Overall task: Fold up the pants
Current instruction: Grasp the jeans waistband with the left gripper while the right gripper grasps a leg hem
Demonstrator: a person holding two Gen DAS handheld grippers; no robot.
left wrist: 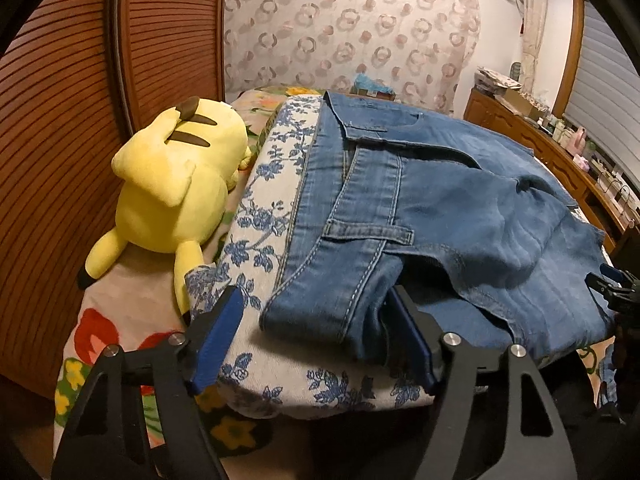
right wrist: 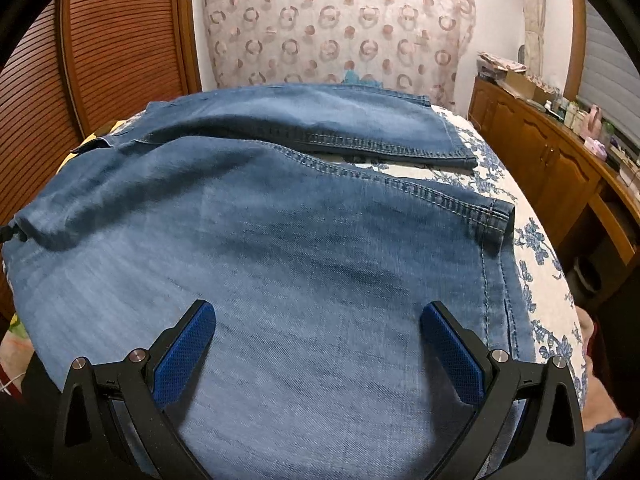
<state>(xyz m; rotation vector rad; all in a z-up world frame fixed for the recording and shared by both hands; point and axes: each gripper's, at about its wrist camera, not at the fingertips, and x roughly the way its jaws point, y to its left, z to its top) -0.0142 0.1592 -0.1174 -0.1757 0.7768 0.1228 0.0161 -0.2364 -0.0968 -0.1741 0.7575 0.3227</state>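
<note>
A pair of blue jeans (left wrist: 440,208) lies spread on a white cushion printed with blue flowers (left wrist: 264,200), itself resting on a floral bedspread (left wrist: 120,320), as a person working two handheld grippers prepares a fold. The left gripper (left wrist: 316,332) is at the waistband end, its jaws wide apart and holding nothing, the right-hand pad tucked against a loose flap of denim near the belt loop. The right gripper (right wrist: 318,340) hovers over the broad thigh of the near leg, jaws likewise spread and gripping nothing.

The work appears to be at its opening stage: the two legs lie side by side, a strip of cushion showing between their hems (seen in the right wrist view), and no lengthwise fold looks made. The next move would probably call for each gripper to close on the near edge of the garment, one at the waistband and one along the leg, then carry that edge over onto the far leg.

The denim is mid-blue and faded, with pale topstitching, a rumpled seat and creases at the crotch; the waistband is partly turned over. A yellow Pikachu plush (left wrist: 176,188) lies face down beside the cushion.
</note>
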